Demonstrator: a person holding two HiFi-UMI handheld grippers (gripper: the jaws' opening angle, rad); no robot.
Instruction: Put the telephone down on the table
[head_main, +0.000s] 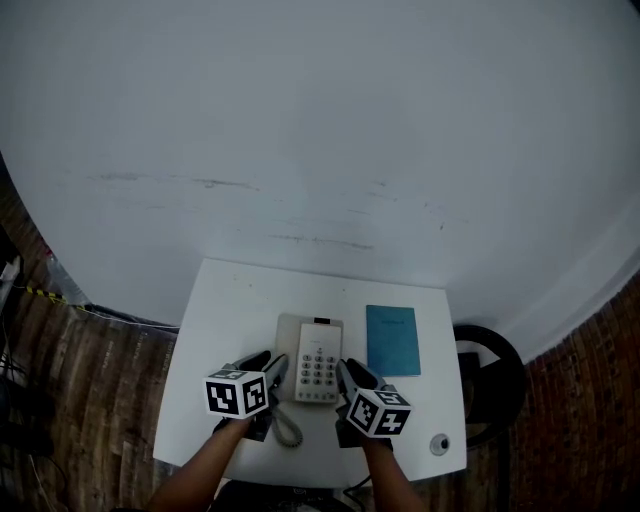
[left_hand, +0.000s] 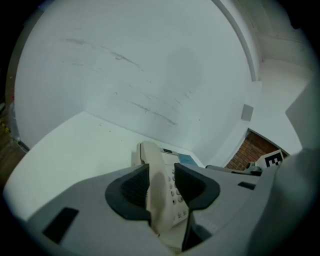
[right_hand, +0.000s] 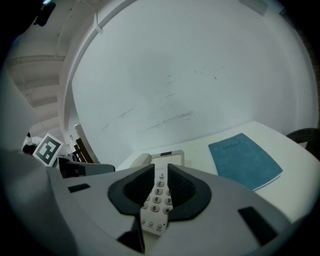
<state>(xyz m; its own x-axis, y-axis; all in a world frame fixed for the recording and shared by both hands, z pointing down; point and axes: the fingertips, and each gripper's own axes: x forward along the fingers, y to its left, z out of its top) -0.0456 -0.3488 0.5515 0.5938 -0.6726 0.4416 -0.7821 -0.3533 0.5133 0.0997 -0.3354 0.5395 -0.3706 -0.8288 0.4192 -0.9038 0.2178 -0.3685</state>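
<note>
A beige telephone (head_main: 318, 365) with a keypad lies on the small white table (head_main: 235, 300), its coiled cord (head_main: 288, 428) trailing toward the front edge. My left gripper (head_main: 277, 370) is at the phone's left side. In the left gripper view its pads (left_hand: 136, 187) press on the handset (left_hand: 150, 157). My right gripper (head_main: 346, 374) is at the phone's right side. In the right gripper view the keypad edge of the telephone (right_hand: 161, 192) sits pinched between the dark pads (right_hand: 137, 187).
A blue notebook (head_main: 392, 338) lies flat just right of the phone, also seen in the right gripper view (right_hand: 243, 160). A small round object (head_main: 439, 445) rests at the table's front right corner. A dark round seat (head_main: 492, 375) stands right of the table. A white wall rises behind.
</note>
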